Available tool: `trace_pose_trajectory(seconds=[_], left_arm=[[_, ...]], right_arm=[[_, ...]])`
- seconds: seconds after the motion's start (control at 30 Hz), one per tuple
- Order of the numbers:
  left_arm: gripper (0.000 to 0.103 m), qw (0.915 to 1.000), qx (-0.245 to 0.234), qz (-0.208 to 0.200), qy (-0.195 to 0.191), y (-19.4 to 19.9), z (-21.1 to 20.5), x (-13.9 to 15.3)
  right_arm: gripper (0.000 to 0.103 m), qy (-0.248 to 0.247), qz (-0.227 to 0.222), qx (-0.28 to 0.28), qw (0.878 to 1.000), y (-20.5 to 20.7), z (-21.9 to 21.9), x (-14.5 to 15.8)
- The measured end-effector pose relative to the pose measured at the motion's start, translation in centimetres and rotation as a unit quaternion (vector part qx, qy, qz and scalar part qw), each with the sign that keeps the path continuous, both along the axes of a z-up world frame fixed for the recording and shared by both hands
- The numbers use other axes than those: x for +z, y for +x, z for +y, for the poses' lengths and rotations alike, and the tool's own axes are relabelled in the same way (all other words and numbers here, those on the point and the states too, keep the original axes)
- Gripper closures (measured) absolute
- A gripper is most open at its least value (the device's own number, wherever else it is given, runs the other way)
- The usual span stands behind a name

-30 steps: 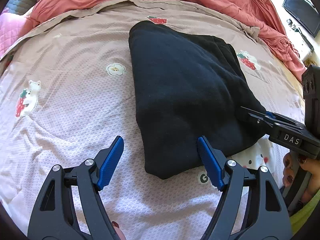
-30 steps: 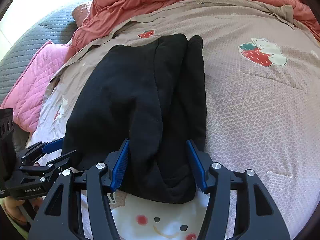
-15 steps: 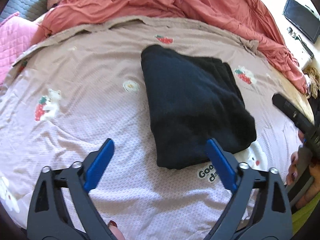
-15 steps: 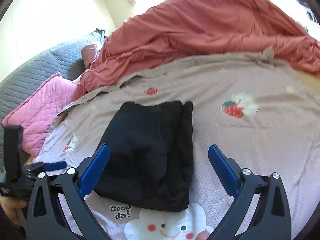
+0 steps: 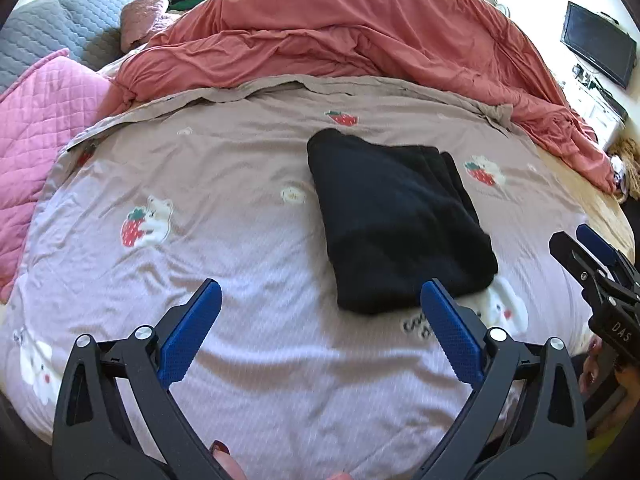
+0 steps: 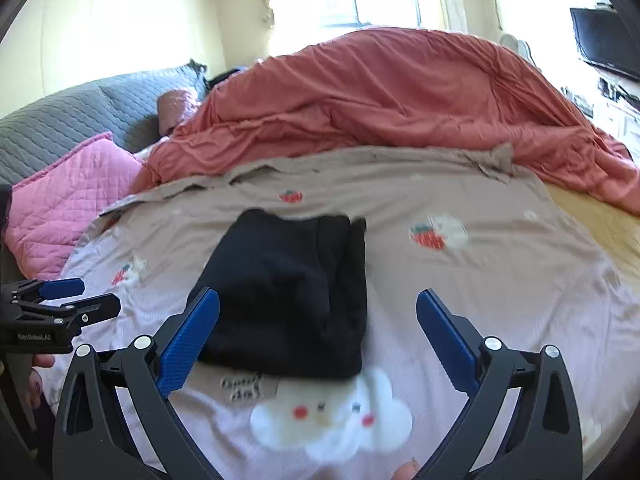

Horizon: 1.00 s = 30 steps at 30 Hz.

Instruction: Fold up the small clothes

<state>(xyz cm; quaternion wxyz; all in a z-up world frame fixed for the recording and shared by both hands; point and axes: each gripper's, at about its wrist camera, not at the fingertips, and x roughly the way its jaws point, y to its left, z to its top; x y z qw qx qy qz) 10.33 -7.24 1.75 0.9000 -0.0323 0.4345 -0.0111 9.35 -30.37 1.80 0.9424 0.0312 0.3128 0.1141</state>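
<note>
A folded black garment (image 5: pixel 396 216) lies flat on the patterned bed sheet (image 5: pixel 224 240); it also shows in the right wrist view (image 6: pixel 292 296). My left gripper (image 5: pixel 318 308) is open and empty, held above the sheet, near and left of the garment's front edge. My right gripper (image 6: pixel 318 320) is open and empty, raised above the garment's near end. The right gripper shows at the right edge of the left wrist view (image 5: pixel 588 252), and the left gripper at the left edge of the right wrist view (image 6: pixel 76 300).
A rumpled red duvet (image 5: pixel 360 36) is piled across the back of the bed. A pink quilted pillow (image 5: pixel 36 120) and a grey quilt (image 5: pixel 60 24) lie at the left. A dark screen (image 5: pixel 598 42) stands at the far right beyond the bed edge.
Both grippers have lifted and pulled back from the garment. The right gripper, which straddled the garment's near end, has opened wide and let go. The garment stays folded on the sheet.
</note>
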Motion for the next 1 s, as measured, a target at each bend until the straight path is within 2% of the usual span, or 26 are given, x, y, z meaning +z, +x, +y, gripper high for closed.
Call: trace_pose_trajectory(seconds=[0.3,0.57,1.0], left_arm=[[0.009,0.9994,-0.006,0.025,-0.024,-3.9,0.5,-1.6],[0.009,0.9987,0.004,0.039,-0.034,-4.8,1.1,-2.4],[0.009,0.9987,0.008,0.036,-0.034,-4.7,1.3,-1.9]], right_arm=[[0.005,-0.023,0.09,-0.017,0.995,-2.6,0.8,-1.7],[0.005,-0.053,0.096,0.0,0.994,-3.3,2.2,-2.4],[0.005,-0.041,0.103,-0.003,0.994,-3.4,1.7,-2.5]])
